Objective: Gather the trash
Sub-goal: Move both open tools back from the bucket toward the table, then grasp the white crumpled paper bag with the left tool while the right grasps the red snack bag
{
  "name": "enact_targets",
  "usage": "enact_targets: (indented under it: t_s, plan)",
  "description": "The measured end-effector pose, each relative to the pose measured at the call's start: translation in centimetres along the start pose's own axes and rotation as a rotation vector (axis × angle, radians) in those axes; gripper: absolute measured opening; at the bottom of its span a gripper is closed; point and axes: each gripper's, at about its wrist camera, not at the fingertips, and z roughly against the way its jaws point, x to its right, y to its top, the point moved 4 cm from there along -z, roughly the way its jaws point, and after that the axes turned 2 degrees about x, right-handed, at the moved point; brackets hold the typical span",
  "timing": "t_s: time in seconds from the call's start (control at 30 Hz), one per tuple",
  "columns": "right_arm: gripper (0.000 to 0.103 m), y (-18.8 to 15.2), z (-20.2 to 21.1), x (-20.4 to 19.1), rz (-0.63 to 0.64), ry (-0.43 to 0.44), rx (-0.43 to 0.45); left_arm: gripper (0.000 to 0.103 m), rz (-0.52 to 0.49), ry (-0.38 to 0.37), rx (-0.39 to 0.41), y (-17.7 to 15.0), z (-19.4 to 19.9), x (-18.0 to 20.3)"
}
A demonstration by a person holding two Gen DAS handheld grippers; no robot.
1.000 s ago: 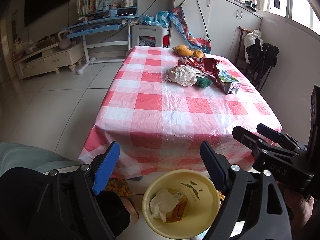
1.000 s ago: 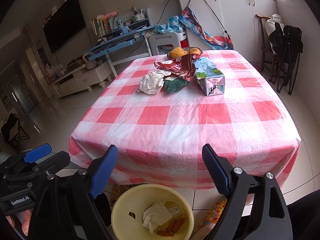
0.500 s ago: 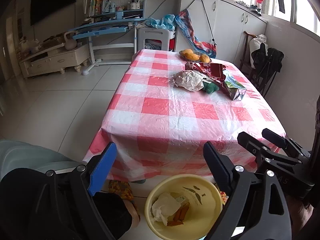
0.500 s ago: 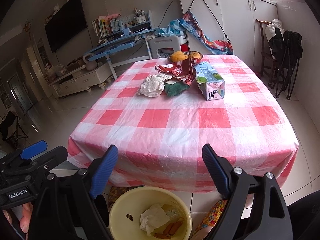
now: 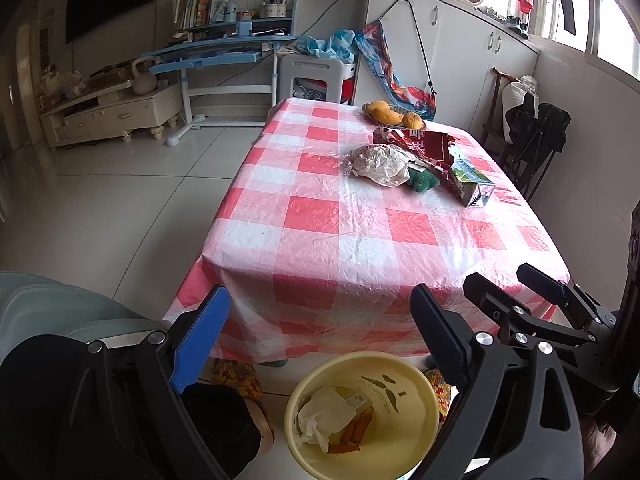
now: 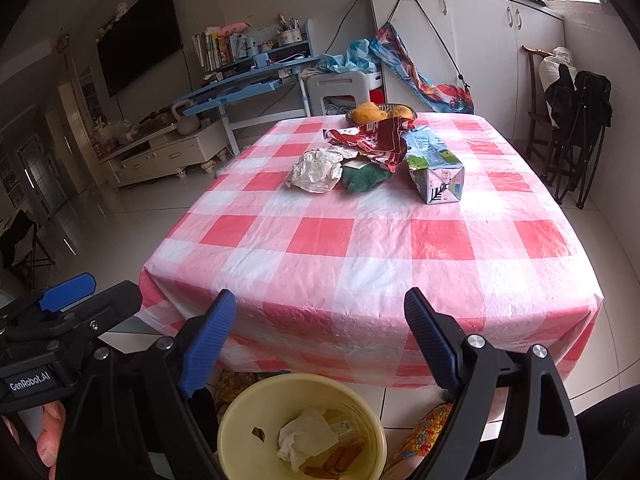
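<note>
Left gripper jaws opening, nothing between them; right gripper wide and empty, both hanging above the yellow bin on the floor at the near edge of the surface. Remaining trash sits far across the surface — crumpled paper, green wad, red wrapper, carton — all bunched and touching. Likely trouble: a long reach, a grab dragging a neighbour or the slick tablecloth, or light paper slipping out and missing the bin.
</note>
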Motion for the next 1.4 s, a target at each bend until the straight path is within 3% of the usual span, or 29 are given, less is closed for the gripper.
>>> enact_targets:
  t_s: [0.33,0.6,0.73,0.9,1.27,1.4]
  plan:
    - [0.083,1.9,0.3,0.7,-0.017,0.028,-0.014,0.088,0.051,-0.045,-0.018,1.5,-0.7,-1.0]
    - [0.083,4.4,-1.2,1.8,0.036,0.031,-0.057,0.088,-0.008,-0.051,-0.004,5.5,-2.9,-0.1]
    - [0.083,6.6,-1.8,2.8,0.085,0.017,-0.062,0.088,-0.077,-0.07,-0.017,7.8,-5.5,1.4]
    - [0.083,10.4,-3.6,4.3,0.137,-0.004,-0.048,0.088,-0.194,-0.131,-0.09,9.7,-10.5,4.9]
    - [0.082,15.5,-11.5,6.5,0.13,-0.016,-0.034,0.088,-0.242,-0.089,-0.128,13.0,-20.3,7.7]
    - [0.069,15.8,-14.4,7.4,0.086,-0.015,-0.092,0.088,-0.237,-0.117,-0.131,13.8,-22.1,8.4]
